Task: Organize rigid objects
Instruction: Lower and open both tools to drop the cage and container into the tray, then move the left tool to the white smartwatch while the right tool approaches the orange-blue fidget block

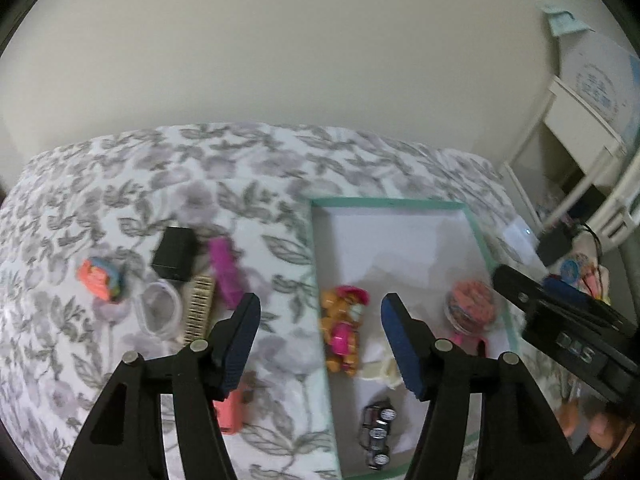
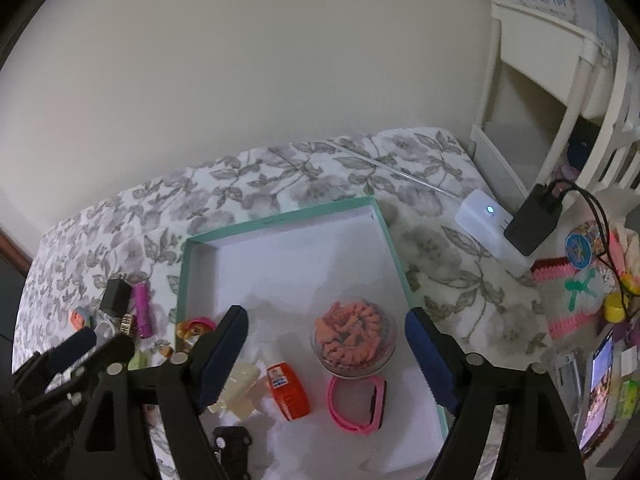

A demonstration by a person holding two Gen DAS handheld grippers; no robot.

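We see both tools released, nothing between the jaws: left gripper (image 1: 318,344) over the tray's left wall, right gripper (image 2: 326,354) over the tray's inside. Nearest in the teal-rimmed tray (image 2: 282,220), which lies on the floral bedspread (image 1: 120,184): a dark toy car (image 1: 376,436) by the near edge, then a pink wristband (image 2: 358,406), an orange bottle (image 2: 288,392) and a pale yellowish piece (image 2: 240,390). Further in, a clear tub of orange bits (image 2: 354,336) toward the tray's right wall and an orange-pink figure (image 1: 344,332) against its left wall. Left of the tray on the bedspread: coral block (image 1: 230,412) nearest, then clear ring (image 1: 158,308), beige comb (image 1: 200,312), magenta tube (image 1: 224,272), orange-blue toy (image 1: 100,278), black box (image 1: 176,254) farthest. The tray's far half is bare white.
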